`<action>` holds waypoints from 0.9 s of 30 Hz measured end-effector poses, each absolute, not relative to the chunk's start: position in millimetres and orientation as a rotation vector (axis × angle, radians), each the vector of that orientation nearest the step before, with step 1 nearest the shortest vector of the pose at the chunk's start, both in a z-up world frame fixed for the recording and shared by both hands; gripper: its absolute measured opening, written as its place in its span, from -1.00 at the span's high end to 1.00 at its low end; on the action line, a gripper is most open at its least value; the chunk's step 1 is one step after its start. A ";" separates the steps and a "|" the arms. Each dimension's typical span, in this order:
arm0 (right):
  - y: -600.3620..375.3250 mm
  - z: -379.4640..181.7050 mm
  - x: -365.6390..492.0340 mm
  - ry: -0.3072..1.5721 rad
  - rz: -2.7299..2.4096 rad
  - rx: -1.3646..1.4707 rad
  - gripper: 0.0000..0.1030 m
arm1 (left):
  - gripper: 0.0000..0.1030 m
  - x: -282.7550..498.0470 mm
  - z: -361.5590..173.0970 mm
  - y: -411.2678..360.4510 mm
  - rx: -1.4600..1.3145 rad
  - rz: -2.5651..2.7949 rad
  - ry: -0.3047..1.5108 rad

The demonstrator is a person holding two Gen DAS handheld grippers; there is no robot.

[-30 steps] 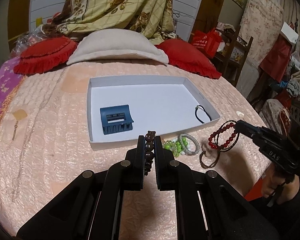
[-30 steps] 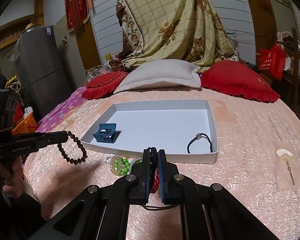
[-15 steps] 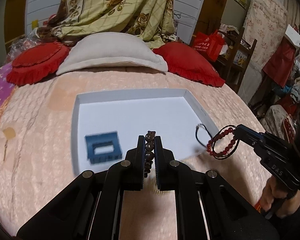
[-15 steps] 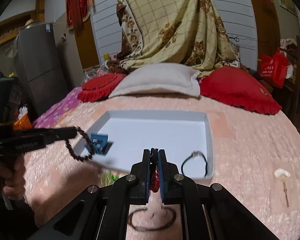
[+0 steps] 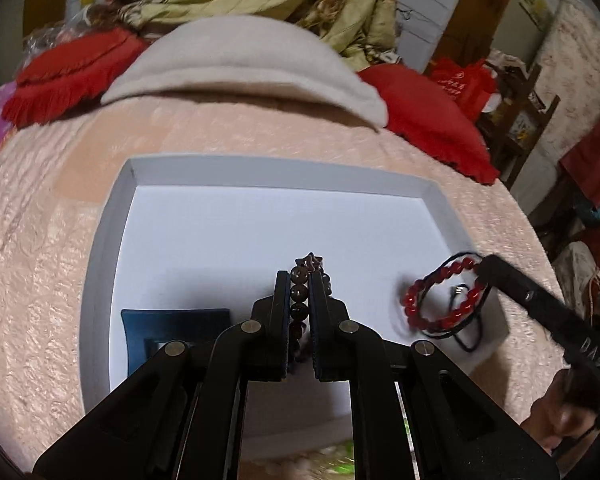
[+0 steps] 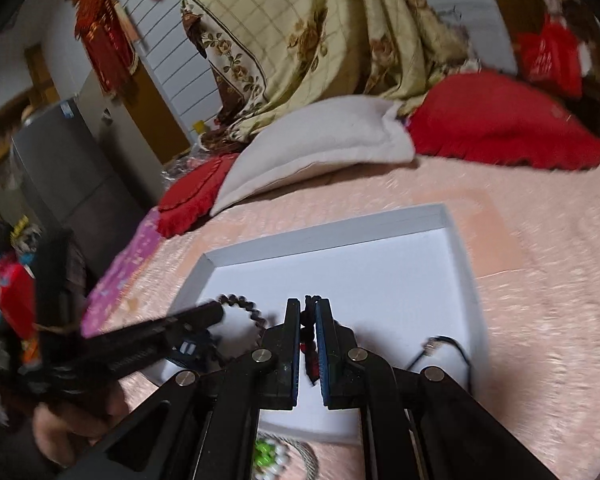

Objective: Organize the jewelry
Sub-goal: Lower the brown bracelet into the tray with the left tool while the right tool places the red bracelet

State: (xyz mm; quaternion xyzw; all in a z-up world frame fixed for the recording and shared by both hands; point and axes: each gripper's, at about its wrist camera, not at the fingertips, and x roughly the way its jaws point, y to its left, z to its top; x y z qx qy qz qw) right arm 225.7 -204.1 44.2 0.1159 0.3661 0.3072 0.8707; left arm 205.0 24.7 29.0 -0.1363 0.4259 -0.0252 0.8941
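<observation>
My left gripper [image 5: 300, 276] is shut on a brown bead bracelet [image 5: 300, 294] and hangs over the near half of the white tray [image 5: 260, 170]. A blue hair claw [image 5: 172, 320] lies in the tray just left of it. My right gripper [image 6: 308, 308] is shut on a red bead bracelet [image 6: 309, 356], whose loop [image 5: 440, 300] dangles over the tray's right side above a black cord bracelet [image 5: 466, 336]. In the right wrist view the left gripper [image 6: 216, 312] comes in from the left with the brown bead bracelet [image 6: 244, 306] over the tray [image 6: 320, 232].
Green and white beads [image 6: 266, 454] and a grey braided ring [image 6: 308, 460] lie on the pink bedspread [image 5: 40, 260] in front of the tray. A cream pillow [image 5: 240, 60] and red cushions [image 5: 420, 108] lie beyond it. A person's hand [image 6: 72, 420] holds the left gripper.
Both grippers have moved forward from in front of the tray to over it, each still carrying its bracelet. The loose beads on the bedspread have dropped below the fingers.
</observation>
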 end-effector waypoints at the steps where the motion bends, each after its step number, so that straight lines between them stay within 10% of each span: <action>1: -204.2 42.8 228.4 0.770 0.638 0.244 0.87 | 0.87 206.0 26.3 25.6 -0.282 -0.049 0.889; 16: -212.9 5.4 257.6 0.878 0.443 0.120 0.86 | 0.87 210.2 13.2 19.5 -0.206 -0.019 0.912; 21: -226.2 8.0 258.5 0.866 0.409 0.163 0.20 | 0.36 210.4 13.5 17.1 -0.190 -0.014 0.911; 27: -240.4 23.1 250.4 0.814 0.427 0.211 0.18 | 0.09 205.1 25.1 18.4 -0.193 -0.027 0.873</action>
